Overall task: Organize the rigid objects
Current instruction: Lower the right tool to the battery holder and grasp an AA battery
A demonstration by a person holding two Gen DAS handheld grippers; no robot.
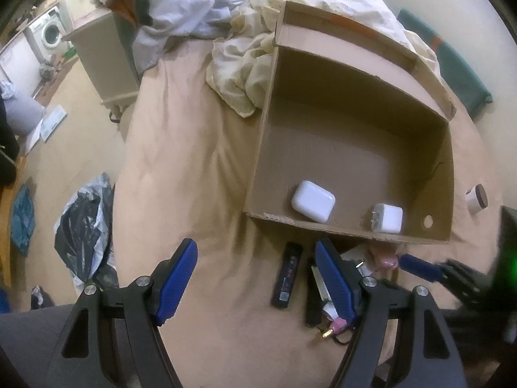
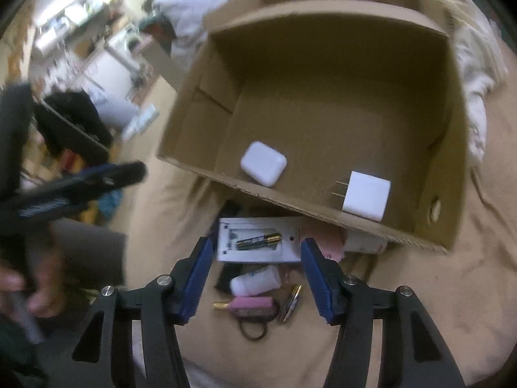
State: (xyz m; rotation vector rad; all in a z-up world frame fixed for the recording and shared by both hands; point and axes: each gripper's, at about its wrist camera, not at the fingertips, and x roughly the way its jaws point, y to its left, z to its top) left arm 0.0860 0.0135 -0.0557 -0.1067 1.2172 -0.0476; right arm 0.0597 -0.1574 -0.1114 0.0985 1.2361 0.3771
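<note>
The bed, under a tan sheet, carries everything. On it stands the box, an open carton, and two white things already lie on its floor by the near wall: a rounded case and a plug, near each other but not touching. So the sorting looks begun, with most of it left, since a heap of small things lies on the sheet just outside that near wall.

In the heap, the biggest is a white device with its back open and a battery seated in it. Beside it lie a black remote, a small white bottle, a pink piece with a brass tip, a dark loop and a metal disc, all crowded and partly overlapping, which may make a clean pick awkward. A small round tub sits alone on the sheet to the box's right.

The right claw hangs over the heap, unclenched, with the device and bottle between its jaws but no pad pressing on either. The left claw is released too, grasping nothing, the remote between its jaws.

Crumpled bedding lies against the box's far left corner, clear of the work.
</note>
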